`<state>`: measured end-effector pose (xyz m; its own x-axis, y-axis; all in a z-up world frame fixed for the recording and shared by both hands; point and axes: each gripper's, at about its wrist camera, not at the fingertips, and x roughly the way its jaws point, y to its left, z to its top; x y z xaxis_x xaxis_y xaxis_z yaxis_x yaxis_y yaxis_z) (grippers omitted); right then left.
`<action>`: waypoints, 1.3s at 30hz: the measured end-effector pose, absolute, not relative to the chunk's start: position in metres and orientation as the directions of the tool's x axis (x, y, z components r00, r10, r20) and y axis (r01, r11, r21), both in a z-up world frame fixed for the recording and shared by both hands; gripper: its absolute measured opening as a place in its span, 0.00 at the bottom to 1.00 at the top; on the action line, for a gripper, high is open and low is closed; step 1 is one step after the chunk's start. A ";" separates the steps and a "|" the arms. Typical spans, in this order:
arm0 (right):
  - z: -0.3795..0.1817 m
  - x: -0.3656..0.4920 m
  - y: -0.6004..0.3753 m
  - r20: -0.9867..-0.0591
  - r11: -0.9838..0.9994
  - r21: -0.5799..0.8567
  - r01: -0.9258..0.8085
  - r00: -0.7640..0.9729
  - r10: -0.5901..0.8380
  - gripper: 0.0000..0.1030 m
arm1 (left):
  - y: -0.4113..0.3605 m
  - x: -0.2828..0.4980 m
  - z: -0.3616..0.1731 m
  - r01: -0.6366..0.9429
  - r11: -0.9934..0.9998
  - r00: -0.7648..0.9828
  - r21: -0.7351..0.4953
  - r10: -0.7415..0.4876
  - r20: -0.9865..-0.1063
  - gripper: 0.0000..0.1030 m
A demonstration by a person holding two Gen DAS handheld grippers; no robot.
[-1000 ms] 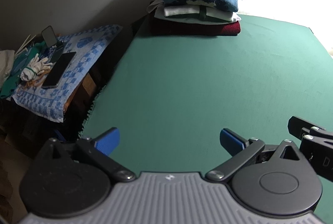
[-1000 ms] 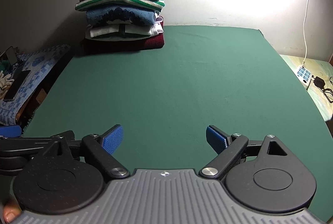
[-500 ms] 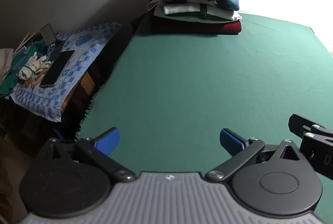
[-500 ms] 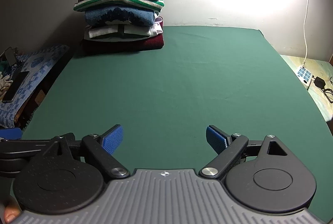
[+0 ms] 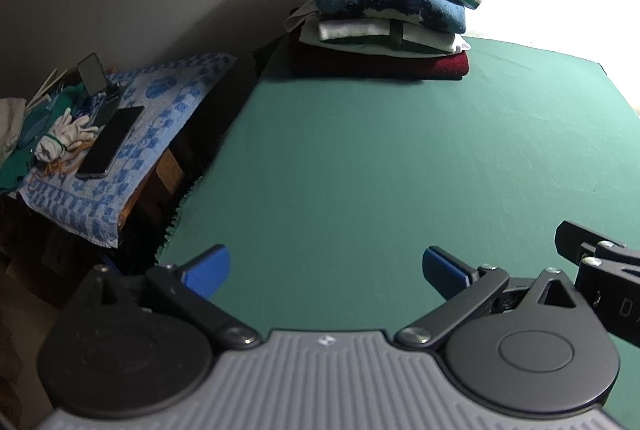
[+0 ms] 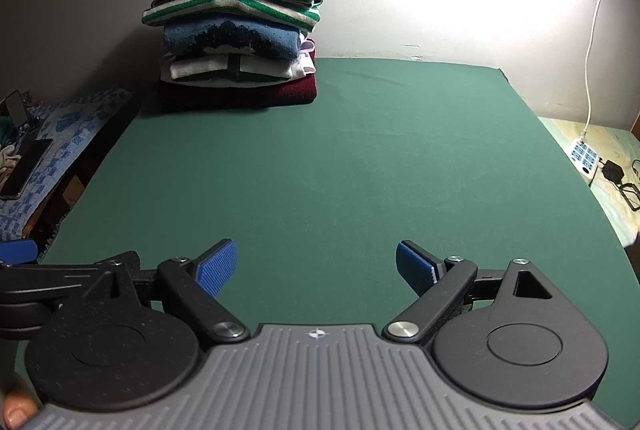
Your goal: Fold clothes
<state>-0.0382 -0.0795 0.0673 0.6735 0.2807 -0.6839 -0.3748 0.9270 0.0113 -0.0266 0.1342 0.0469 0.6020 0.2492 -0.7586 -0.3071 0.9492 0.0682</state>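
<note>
A stack of folded clothes (image 5: 384,6) (image 6: 238,34) stands at the far left corner of the green table (image 5: 400,158) (image 6: 320,170), against the wall; a dark red garment is at the bottom and a grey knit on top. My left gripper (image 5: 326,270) hovers open over the table's near left edge, nothing between its blue pads. My right gripper (image 6: 316,262) is open too, empty, over the near middle of the table. Part of the right gripper's black body (image 5: 600,270) shows at the right of the left wrist view.
Left of the table stands a lower surface under a blue patterned cloth (image 5: 132,150), with a phone (image 5: 110,142), white gloves (image 5: 64,138) and small items on it. At the right lie a white power strip (image 6: 584,156) and a cable on a pale surface.
Both views have shifted slightly; the clothes stack sits a little lower in the left wrist frame. Both grippers stay open and empty.
</note>
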 end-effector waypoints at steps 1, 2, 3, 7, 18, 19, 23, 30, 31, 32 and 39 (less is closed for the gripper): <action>0.068 -0.038 -0.079 -0.683 0.927 0.009 -0.376 0.674 0.280 0.87 | 0.135 -0.026 0.047 -0.309 0.949 0.601 0.067 0.249 -0.760 0.99; 0.068 -0.037 -0.078 -0.682 0.926 0.006 -0.378 0.675 0.280 0.87 | 0.136 -0.026 0.047 -0.311 0.948 0.600 0.068 0.251 -0.760 0.99; 0.068 -0.037 -0.077 -0.682 0.925 0.004 -0.379 0.676 0.280 0.87 | 0.137 -0.026 0.047 -0.313 0.947 0.600 0.068 0.253 -0.759 0.99; 0.069 -0.036 -0.072 -0.677 0.923 0.007 -0.384 0.678 0.287 0.87 | 0.142 -0.026 0.048 -0.319 0.945 0.603 0.068 0.258 -0.755 0.99; 0.068 -0.036 -0.065 -0.677 0.922 0.010 -0.387 0.676 0.291 0.87 | 0.149 -0.024 0.047 -0.322 0.944 0.606 0.068 0.261 -0.751 0.99; 0.068 -0.036 -0.065 -0.677 0.922 0.010 -0.387 0.676 0.291 0.87 | 0.149 -0.024 0.047 -0.322 0.944 0.606 0.067 0.260 -0.752 0.99; 0.067 -0.036 -0.066 -0.678 0.922 0.012 -0.386 0.675 0.291 0.87 | 0.147 -0.024 0.047 -0.320 0.945 0.607 0.070 0.261 -0.750 0.99; 0.068 -0.036 -0.066 -0.672 0.924 0.016 -0.382 0.680 0.293 0.87 | 0.147 -0.025 0.049 -0.317 0.946 0.613 0.071 0.261 -0.746 0.99; 0.068 -0.036 -0.066 -0.673 0.924 0.016 -0.382 0.680 0.293 0.87 | 0.147 -0.025 0.049 -0.318 0.945 0.613 0.071 0.262 -0.746 0.99; 0.068 -0.036 -0.066 -0.673 0.924 0.016 -0.382 0.679 0.293 0.87 | 0.147 -0.025 0.050 -0.319 0.945 0.613 0.071 0.262 -0.745 0.99; 0.069 -0.037 -0.065 -0.674 0.923 0.016 -0.385 0.678 0.294 0.87 | 0.148 -0.025 0.050 -0.322 0.945 0.612 0.061 0.256 -0.748 0.99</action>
<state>-0.0365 -0.0645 0.0686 0.6776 0.2944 -0.6739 -0.3852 0.9227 0.0158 -0.0251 0.1484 0.0501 0.6120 0.2564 -0.7482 -0.3218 0.9449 0.0605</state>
